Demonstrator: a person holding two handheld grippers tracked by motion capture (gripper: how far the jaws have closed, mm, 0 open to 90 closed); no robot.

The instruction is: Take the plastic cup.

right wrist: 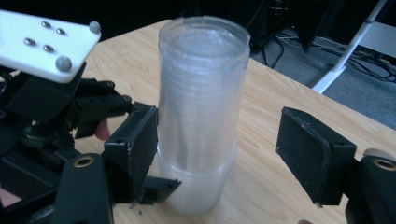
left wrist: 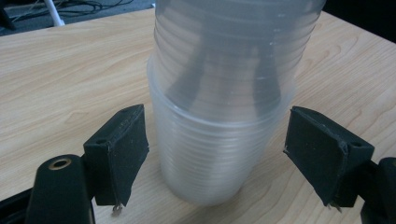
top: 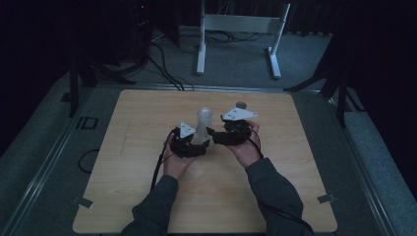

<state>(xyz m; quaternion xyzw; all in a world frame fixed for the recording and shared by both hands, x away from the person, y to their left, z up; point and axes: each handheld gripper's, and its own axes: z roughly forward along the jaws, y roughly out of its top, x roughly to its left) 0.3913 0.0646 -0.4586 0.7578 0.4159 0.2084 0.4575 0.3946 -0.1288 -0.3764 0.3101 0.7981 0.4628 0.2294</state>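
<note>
A tall stack of clear plastic cups (top: 203, 125) stands upright on the wooden table (top: 137, 128). My left gripper (top: 199, 146) is at the stack's foot from the left, and my right gripper (top: 212, 133) is at it from the right. In the left gripper view the stack (left wrist: 219, 116) stands between the open jaws of the left gripper (left wrist: 215, 154), with small gaps at both pads. In the right gripper view the stack (right wrist: 201, 102) stands between the right gripper's (right wrist: 217, 149) open jaws, close to one pad and well clear of the other. The left gripper (right wrist: 70, 107) is just beyond it.
A small grey round object (top: 241, 104) lies on the table behind the right gripper. A white metal frame (top: 236, 24) and cables (top: 162, 64) are on the floor beyond the table's far edge. Dark stands flank the table.
</note>
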